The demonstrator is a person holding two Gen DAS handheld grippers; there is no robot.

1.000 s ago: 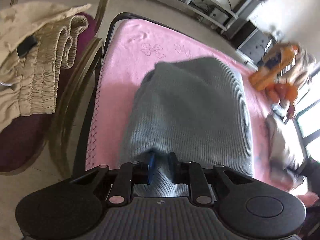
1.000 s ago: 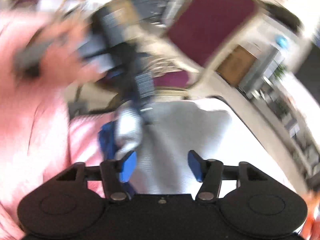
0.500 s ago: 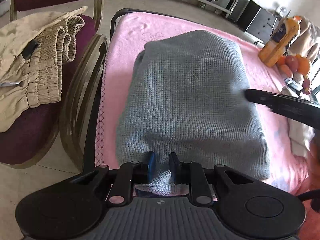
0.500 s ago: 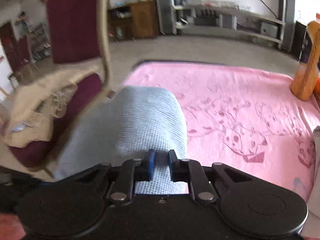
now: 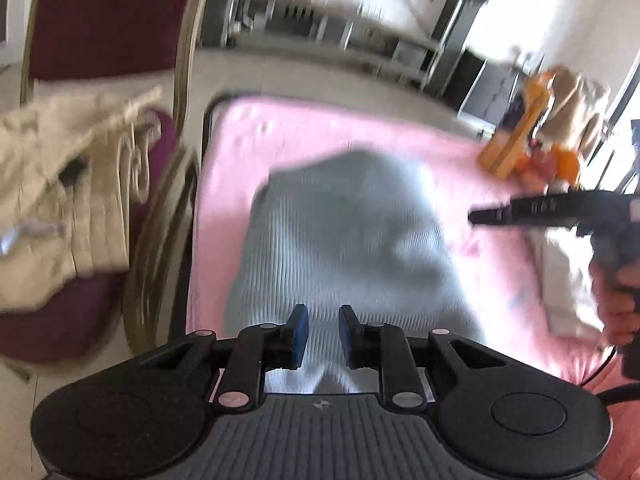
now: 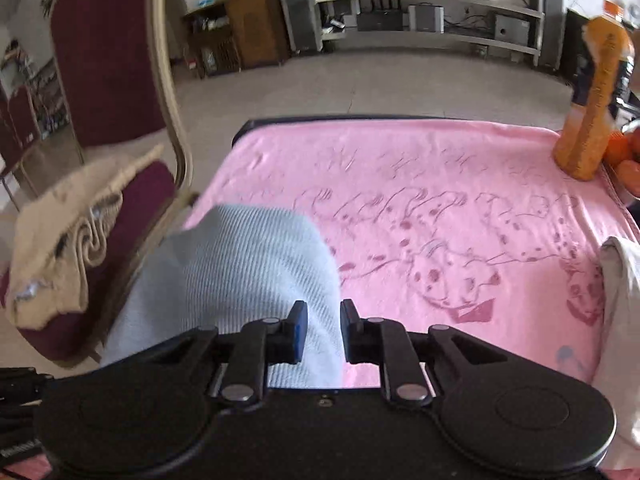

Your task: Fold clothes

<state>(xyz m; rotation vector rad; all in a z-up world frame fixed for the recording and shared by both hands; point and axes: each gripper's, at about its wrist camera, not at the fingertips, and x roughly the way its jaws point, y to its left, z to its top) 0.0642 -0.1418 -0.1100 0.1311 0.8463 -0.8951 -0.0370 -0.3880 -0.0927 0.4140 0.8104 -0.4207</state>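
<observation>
sweater (image 6: 240, 272): lying on the table (image 6: 400, 184) at its left edge, near corner
left gripper (image 5: 322, 336): sitting at the sweater's near edge
right gripper (image 6: 323, 334): sitting at the sweater's right side
chair (image 6: 120, 184): standing just beside the table's left edge
trousers (image 6: 60, 248): lying on the chair seat
bottle (image 6: 588, 112): standing at the table's far right corner
fruit (image 6: 624, 156): sitting just right of the bottle

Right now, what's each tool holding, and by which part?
Both the left tool and right tool pinch the near edge of the grey knitted sweater.
</observation>
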